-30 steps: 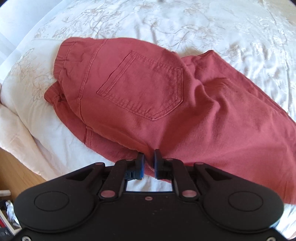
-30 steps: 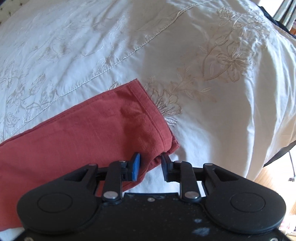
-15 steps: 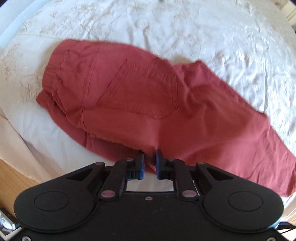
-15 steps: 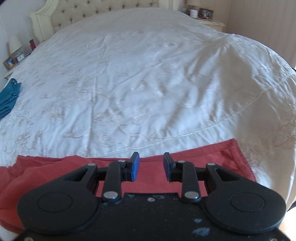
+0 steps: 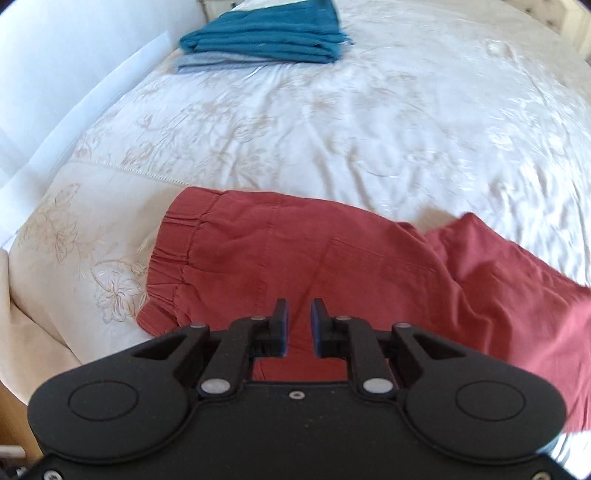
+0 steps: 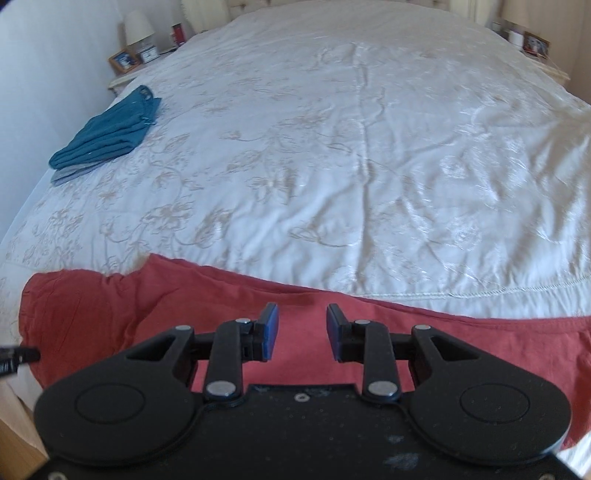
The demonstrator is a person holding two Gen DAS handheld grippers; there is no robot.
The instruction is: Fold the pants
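Rust-red pants (image 5: 332, 258) lie folded lengthwise along the near edge of the bed, waistband at the left, legs running right. They also show in the right wrist view (image 6: 295, 317). My left gripper (image 5: 298, 326) hovers over the seat area near the waistband, jaws slightly apart and empty. My right gripper (image 6: 302, 330) is open and empty above the leg part. The tip of the left gripper (image 6: 18, 356) shows at the left edge of the right wrist view.
A white embroidered bedspread (image 6: 332, 147) covers the bed. A folded teal and grey stack (image 5: 266, 37) lies at the far left; it also shows in the right wrist view (image 6: 107, 133). Nightstands with a lamp (image 6: 138, 26) and photo frames stand by the headboard. Wooden floor at lower left.
My left gripper has let go of the pants' near edge, opened slightly and tilted up over the seat. My right gripper has lifted from the leg hem and moved left along the leg.
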